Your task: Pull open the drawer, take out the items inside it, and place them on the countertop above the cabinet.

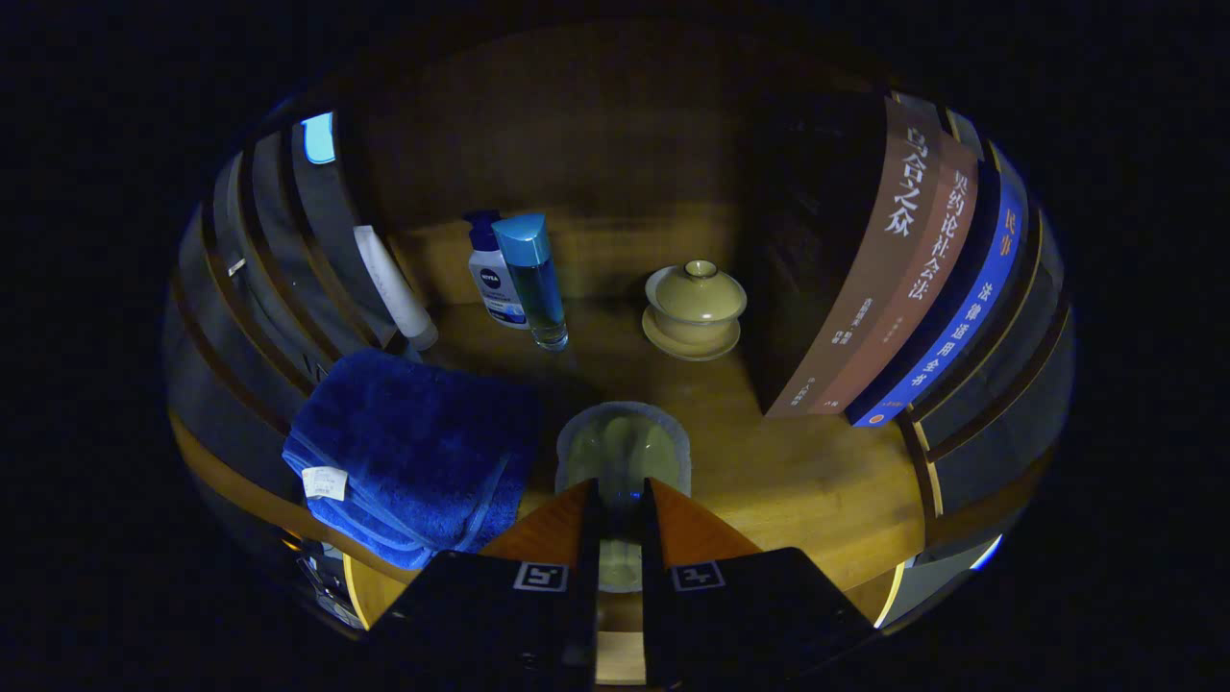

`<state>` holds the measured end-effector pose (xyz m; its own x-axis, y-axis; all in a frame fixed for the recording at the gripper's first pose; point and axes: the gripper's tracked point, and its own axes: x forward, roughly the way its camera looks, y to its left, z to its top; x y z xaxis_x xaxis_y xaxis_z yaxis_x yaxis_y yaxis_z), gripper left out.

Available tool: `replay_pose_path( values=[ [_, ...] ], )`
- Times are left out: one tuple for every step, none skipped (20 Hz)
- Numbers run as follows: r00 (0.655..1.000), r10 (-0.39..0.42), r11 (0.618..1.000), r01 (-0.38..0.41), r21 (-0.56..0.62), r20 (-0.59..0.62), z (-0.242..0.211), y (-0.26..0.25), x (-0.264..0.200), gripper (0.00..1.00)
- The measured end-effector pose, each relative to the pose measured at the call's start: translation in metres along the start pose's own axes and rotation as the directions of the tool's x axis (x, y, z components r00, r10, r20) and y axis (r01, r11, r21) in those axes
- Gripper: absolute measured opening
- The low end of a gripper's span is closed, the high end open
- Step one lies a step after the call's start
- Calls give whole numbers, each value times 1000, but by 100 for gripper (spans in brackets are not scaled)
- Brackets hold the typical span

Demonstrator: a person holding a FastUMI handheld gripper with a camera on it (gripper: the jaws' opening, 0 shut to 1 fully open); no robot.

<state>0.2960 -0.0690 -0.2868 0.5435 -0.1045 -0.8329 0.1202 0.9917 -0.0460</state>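
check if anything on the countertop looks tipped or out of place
One thing: the white tube leans tilted against the slats beyond the blue towel, not standing. The bottles, lidded cup and books stand upright. The tongs grip a pale pouch.

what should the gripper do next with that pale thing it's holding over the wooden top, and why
Probably lower a little and open. The gripper has its fingers closed on a pale, translucent rounded item, held over a bare patch of the wooden countertop, between the folded blue towel and the upright books.
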Motion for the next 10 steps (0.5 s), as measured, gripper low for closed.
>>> replay_pose_path(
  values=[
    [1000, -4, 1000, 4, 0, 8, 1, -1, -1, 43],
    [1000, -4, 1000, 4, -4, 16, 2, 0, -4, 62],
    [1000, -4, 1000, 4, -6, 22, 6, -1, -6, 81],
    [1000, -2, 1000, 2, -4, 29, 5, -2, -4, 100],
    [999, 0, 1000, 0, 2, 36, 6, -2, -8, 98],
    [999, 7, 1000, -7, 9, 44, 7, 0, -11, 97],
    [999, 12, 1000, -12, 14, 53, 7, 0, -14, 99],
    [998, 17, 1000, -18, 18, 65, 6, 1, -18, 100],
    [997, 22, 1000, -24, 20, 79, 6, 3, -23, 100],
    [995, 32, 999, -34, 25, 99, 3, 5, -31, 100]
  ],
)
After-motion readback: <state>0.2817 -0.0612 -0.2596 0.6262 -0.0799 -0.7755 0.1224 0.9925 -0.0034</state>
